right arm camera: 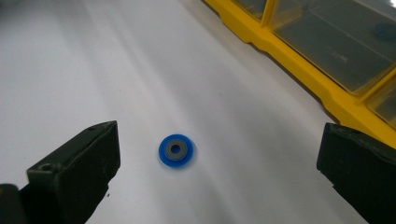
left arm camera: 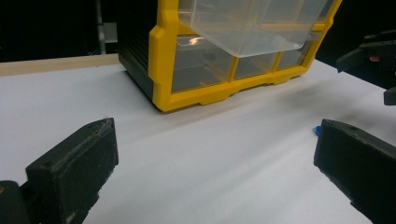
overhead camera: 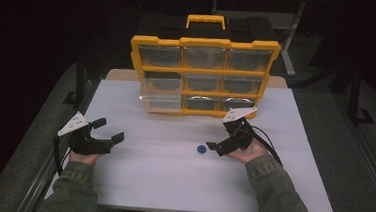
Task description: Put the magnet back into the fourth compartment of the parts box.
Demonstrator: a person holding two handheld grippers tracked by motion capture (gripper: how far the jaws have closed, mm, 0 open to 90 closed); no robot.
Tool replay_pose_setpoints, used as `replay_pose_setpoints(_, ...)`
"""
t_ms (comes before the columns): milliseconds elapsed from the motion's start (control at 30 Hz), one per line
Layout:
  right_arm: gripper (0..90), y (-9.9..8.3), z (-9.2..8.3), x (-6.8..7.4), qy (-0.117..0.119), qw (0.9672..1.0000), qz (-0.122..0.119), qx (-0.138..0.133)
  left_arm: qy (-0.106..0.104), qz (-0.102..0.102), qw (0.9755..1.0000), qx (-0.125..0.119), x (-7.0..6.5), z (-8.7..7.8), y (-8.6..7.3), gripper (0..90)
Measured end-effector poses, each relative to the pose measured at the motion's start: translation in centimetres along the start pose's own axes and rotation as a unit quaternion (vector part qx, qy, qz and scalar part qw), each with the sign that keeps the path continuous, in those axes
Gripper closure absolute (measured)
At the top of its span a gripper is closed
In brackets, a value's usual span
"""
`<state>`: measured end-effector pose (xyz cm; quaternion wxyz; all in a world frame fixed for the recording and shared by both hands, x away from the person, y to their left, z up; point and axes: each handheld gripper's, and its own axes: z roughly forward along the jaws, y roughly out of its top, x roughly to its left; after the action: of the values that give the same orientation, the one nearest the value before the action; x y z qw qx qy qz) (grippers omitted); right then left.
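Note:
A small blue disc with a dark hole lies flat on the white table, in front of a yellow organizer with clear drawers. My right gripper is open, its jaws spread wide either side of the disc and not touching it; from above, the right gripper sits just right of the disc. My left gripper is open and empty at the table's left, pointing toward the organizer. A sliver of the disc peeks out beside the left gripper's right jaw.
One clear drawer at the organizer's lower left is pulled partly out over the table; it also hangs overhead in the left gripper view. A metal frame stands off the table's left edge.

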<state>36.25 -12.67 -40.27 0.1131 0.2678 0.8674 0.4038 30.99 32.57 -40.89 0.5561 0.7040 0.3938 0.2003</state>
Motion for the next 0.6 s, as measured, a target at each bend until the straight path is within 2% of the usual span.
replay_pose_setpoints(600,0.0,0.4,2.4,1.0,0.016,0.9991,-0.023,0.031,-0.001,0.001,1.0000,-0.003,0.0,-0.1,0.0,0.0)
